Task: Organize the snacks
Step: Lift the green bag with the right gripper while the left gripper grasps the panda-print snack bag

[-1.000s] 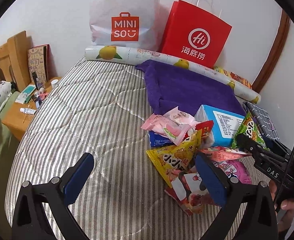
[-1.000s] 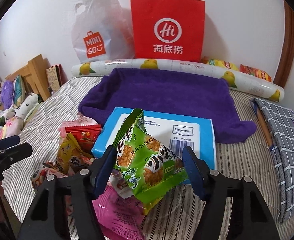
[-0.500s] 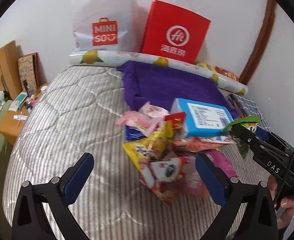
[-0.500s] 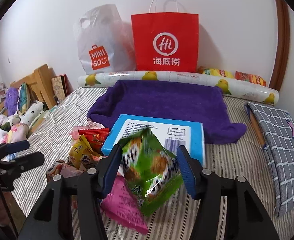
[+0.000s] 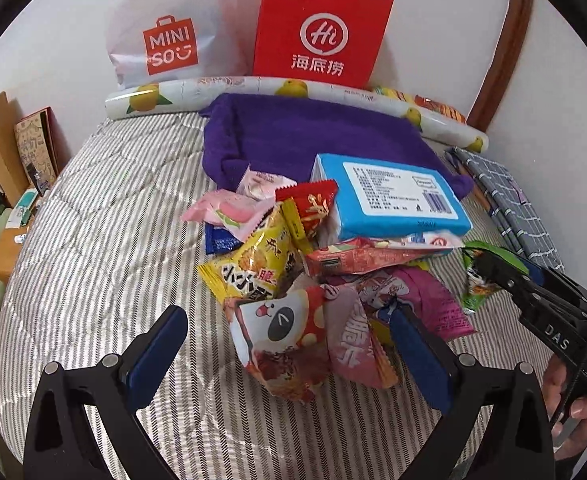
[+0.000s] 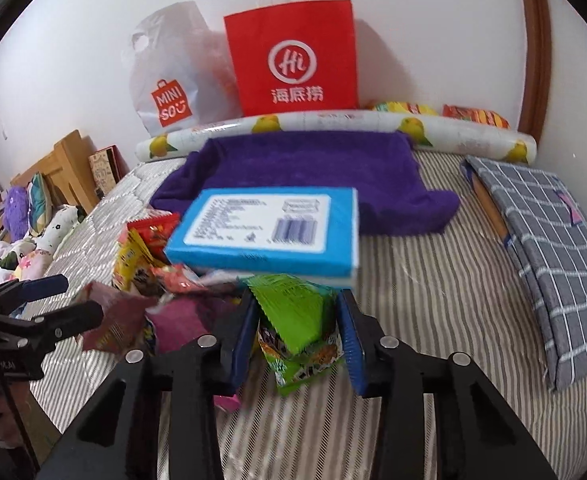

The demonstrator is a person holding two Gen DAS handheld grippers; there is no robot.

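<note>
Right tongs (image 6: 295, 334): jaws closing, blue pads pressing the crinkly green foil snack packet (image 6: 293, 312) between them
Left tongs (image 5: 289, 356): spread wide, empty, red panda-print snack bag (image 5: 281, 344) lying between on striped bed (image 5: 105, 232)

Glossy foil green snack pkt (image 6: 293, 312)

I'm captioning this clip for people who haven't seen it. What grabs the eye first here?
A bright red paper bag stands against the wall at the far edge of the bed. Nearer, a jumbled snack pile lies on the striped mattress, topped by a blue box. The right tongs are closing around a green snack packet.
</note>
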